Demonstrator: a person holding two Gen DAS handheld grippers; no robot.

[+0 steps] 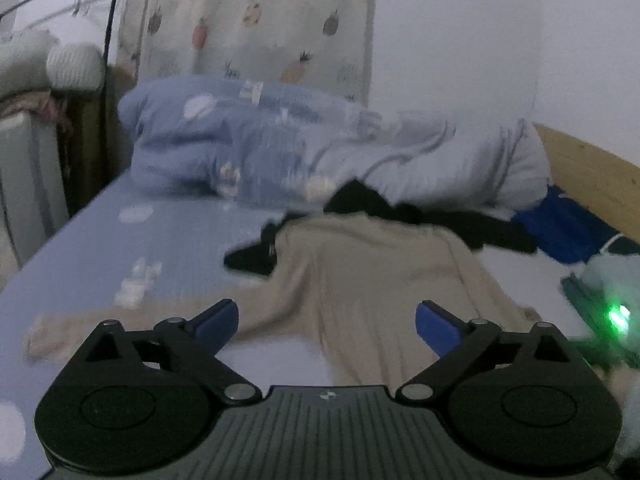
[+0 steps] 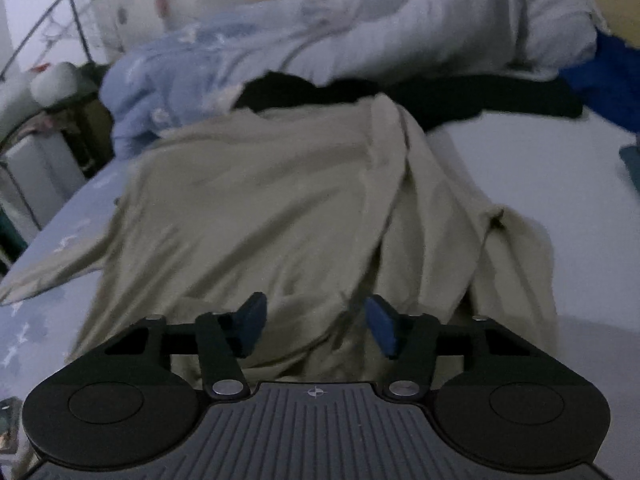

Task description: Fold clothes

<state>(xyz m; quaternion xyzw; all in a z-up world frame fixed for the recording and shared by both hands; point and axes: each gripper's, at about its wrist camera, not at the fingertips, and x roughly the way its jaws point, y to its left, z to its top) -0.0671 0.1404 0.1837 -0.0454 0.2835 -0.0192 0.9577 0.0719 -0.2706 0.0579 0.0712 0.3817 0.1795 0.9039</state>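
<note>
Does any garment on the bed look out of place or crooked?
Yes. The beige garment lies rumpled, its right side bunched into ridges, and it partly covers a black garment beneath its far edge.

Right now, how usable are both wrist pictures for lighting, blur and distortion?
Left wrist view: dim, bluish, motion-smeared; the beige cotton shirt and blue patterned quilt look soft, and a green light flares at right. Right wrist view: equally dim, slightly sharper on the shirt; fisheye bends the edges.
</note>
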